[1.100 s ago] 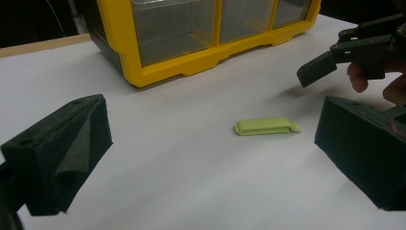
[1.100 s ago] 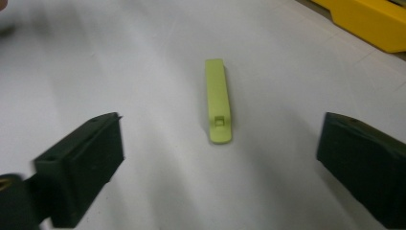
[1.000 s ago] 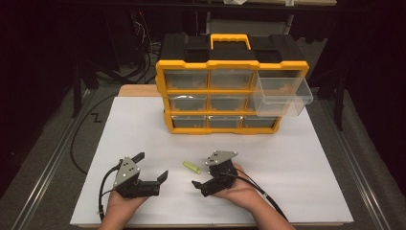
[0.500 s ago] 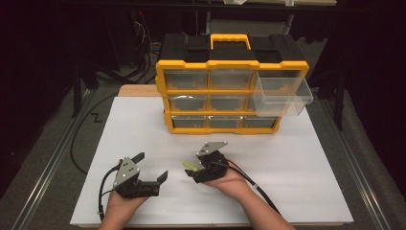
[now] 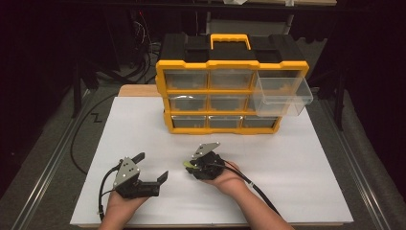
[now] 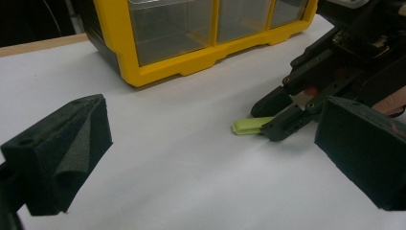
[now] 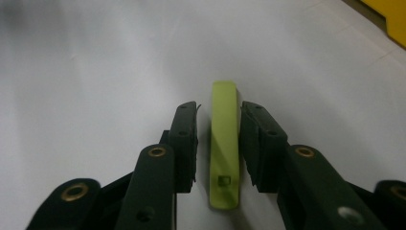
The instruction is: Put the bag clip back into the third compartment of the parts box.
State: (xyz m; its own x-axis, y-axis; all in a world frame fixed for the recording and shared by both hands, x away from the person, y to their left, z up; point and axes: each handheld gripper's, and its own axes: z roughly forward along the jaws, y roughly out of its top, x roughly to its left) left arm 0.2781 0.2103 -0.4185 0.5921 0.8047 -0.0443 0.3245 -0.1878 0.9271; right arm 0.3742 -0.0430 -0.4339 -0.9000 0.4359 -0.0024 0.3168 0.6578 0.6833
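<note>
A small lime-green plastic strip (image 7: 224, 143) lies flat on the white board (image 5: 297, 163), in front of the drawer cabinet. My right gripper (image 7: 219, 109) is low over the strip (image 5: 188, 164), which sits lengthwise between its jaws. Those jaws have just been closing, and thin gaps remain between the pads and the strip. From the left gripper view the right gripper (image 6: 266, 122) straddles the strip's (image 6: 246, 127) end. My left gripper (image 5: 152, 166) rests on the board to the left, open, with nothing between its pads (image 6: 62, 148).
A yellow and black organizer (image 5: 230, 62) with clear drawers stands at the back of the board. Its upper right drawer (image 5: 282, 96) is pulled out. Cables trail from both grippers toward the near edge. Dark floor and rails flank the table.
The right gripper has slid left onto the green strip and its jaws have narrowed around it. The left gripper has stayed where it was.
</note>
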